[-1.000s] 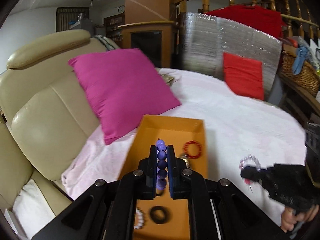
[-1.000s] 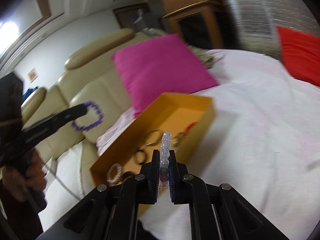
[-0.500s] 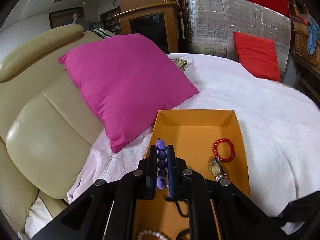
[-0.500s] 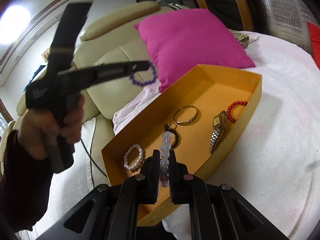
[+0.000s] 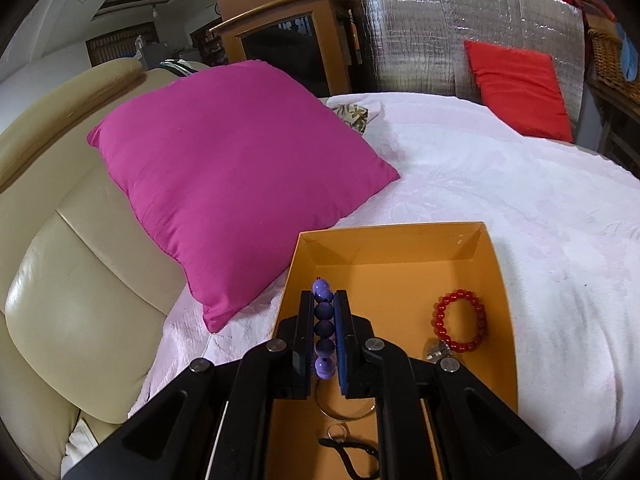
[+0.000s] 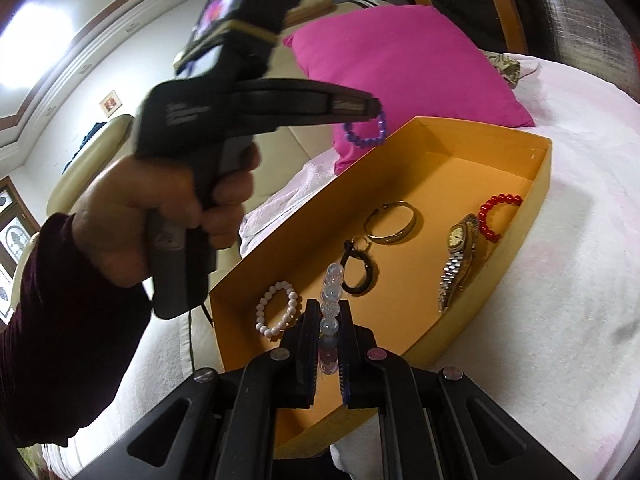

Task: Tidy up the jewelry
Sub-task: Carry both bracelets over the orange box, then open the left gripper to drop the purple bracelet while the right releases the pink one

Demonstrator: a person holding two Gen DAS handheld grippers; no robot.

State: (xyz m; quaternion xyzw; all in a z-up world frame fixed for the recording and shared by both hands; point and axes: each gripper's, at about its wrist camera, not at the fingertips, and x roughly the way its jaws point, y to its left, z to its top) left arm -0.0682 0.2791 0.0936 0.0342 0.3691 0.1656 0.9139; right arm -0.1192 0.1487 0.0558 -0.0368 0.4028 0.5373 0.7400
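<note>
My left gripper (image 5: 324,300) is shut on a purple bead bracelet (image 5: 323,330) and holds it above the near left part of an orange box (image 5: 390,236). From the right wrist view that gripper (image 6: 370,110) hangs above the box's left wall with the purple bracelet (image 6: 366,136) dangling. My right gripper (image 6: 329,312) is shut on a clear bead bracelet (image 6: 331,300) above the near end of the box (image 6: 540,184). Inside lie a red bead bracelet (image 5: 458,326), a watch (image 6: 458,256), a gold bangle (image 6: 392,224), a black loop (image 6: 360,272) and a white bead bracelet (image 6: 278,312).
The box sits on a white bedspread (image 5: 520,184). A magenta pillow (image 5: 232,176) leans on a cream leather headboard (image 5: 72,288) just left of the box. A red cushion (image 5: 520,88) rests against a silver panel (image 5: 460,28) at the back.
Both grippers have moved in over the orange box with their bracelets still held. The left gripper has come closer to the box's near left part, and the right one has moved nearer its front end.
</note>
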